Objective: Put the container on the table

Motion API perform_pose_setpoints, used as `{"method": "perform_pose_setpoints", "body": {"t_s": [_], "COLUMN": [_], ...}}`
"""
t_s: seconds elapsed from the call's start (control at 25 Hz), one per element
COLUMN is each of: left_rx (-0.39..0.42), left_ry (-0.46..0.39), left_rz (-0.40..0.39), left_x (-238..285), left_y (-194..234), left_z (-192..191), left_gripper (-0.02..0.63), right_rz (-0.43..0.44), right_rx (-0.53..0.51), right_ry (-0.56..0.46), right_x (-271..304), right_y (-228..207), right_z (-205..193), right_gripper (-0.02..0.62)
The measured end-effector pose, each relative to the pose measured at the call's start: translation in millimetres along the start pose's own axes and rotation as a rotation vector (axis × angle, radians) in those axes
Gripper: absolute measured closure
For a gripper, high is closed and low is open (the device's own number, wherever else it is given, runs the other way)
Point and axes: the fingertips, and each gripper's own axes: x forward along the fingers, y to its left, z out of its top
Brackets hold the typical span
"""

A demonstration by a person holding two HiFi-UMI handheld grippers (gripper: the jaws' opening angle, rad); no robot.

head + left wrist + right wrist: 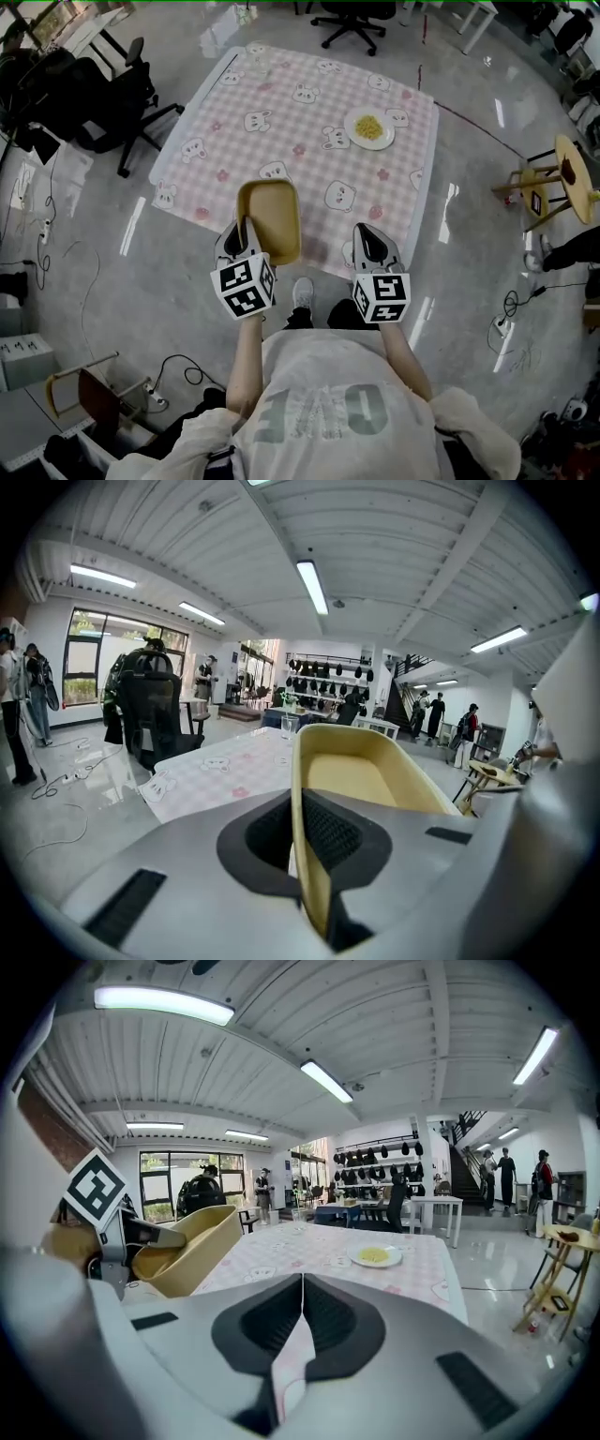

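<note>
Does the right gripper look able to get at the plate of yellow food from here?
Probably yes: the right gripper is empty, and only bare tablecloth lies between it and the plate.

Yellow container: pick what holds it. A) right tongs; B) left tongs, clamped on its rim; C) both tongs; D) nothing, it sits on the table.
B: the left tongs are shut on the rim of the yellow container, while the right tongs are shut on nothing.
</note>
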Motion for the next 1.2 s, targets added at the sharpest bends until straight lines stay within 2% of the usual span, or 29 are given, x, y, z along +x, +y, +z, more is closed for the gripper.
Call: {"method": "perform_pose_setpoints", "body": {"t_s": [0.2, 0.52, 0.88, 1.2], "left_rx": [0.008, 0.005, -0.005, 0.002], "left_ry": [0.018, -0.011, -0.040, -0.061], "left_rz": [0.004, 0.081, 0.115, 0.088], "left_x": [28.9, 32.4, 31.8, 28.7], "left_y": [-18.6, -32.3, -29.0, -30.6], "left_z": [8.6, 25.2, 34.6, 43.2], "left_gripper": [0.575, 0.575, 0.575, 0.575], "right_rz": [0.016, 0.113, 0.129, 0.126], "right_rx": [-0.009, -0.063, -0.045, -0.025], "right_ry": [-0.029, -0.073, -0.085, -0.089], "right_x": [30.9, 51.9, 54.9, 55.7], "right_y": [-22.0, -38.5, -42.0, -36.6], "right_z": [20.7, 55.6, 56.8, 56.7], "right_gripper": [0.566, 0.566, 0.566, 0.566]}}
